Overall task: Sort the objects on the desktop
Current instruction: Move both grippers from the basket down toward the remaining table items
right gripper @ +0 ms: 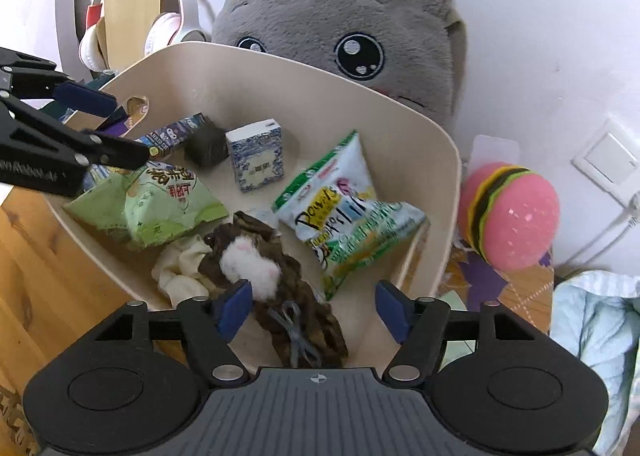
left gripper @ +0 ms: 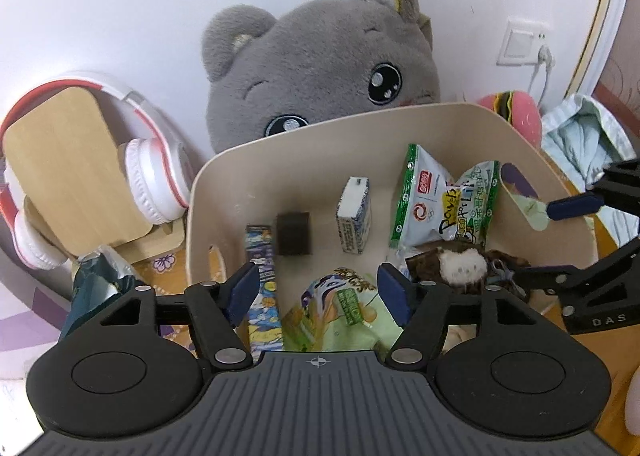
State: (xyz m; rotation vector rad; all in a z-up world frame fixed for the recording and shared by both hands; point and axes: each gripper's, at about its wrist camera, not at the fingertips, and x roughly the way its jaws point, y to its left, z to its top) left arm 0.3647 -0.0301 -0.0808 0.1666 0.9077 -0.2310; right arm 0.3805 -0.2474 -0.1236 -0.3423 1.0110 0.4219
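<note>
A beige bin [left gripper: 304,159] [right gripper: 260,87] holds a green snack bag [left gripper: 344,308] [right gripper: 160,203], a white-and-green chip bag [left gripper: 440,199] [right gripper: 344,207], a blue-and-white carton [left gripper: 354,215] [right gripper: 258,159], a dark cube [left gripper: 293,234] [right gripper: 206,145], a long blue patterned box [left gripper: 264,288] [right gripper: 172,135], a brown plush with white fluff [left gripper: 460,266] [right gripper: 292,276] and a cream cloth [right gripper: 184,268]. My left gripper [left gripper: 319,292] hangs open over the green snack bag, pads apart from it. My right gripper [right gripper: 314,308] is open over the brown plush, which lies between its fingers unpressed.
A big grey plush cat [left gripper: 320,67] [right gripper: 340,15] leans behind the bin. Red-and-white headphones [left gripper: 156,183] hang on a wooden stand at the left. A pink burger plush [right gripper: 512,215] and a pale blue cloth [right gripper: 596,328] lie to the right. The wooden tabletop [right gripper: 32,276] shows at the left.
</note>
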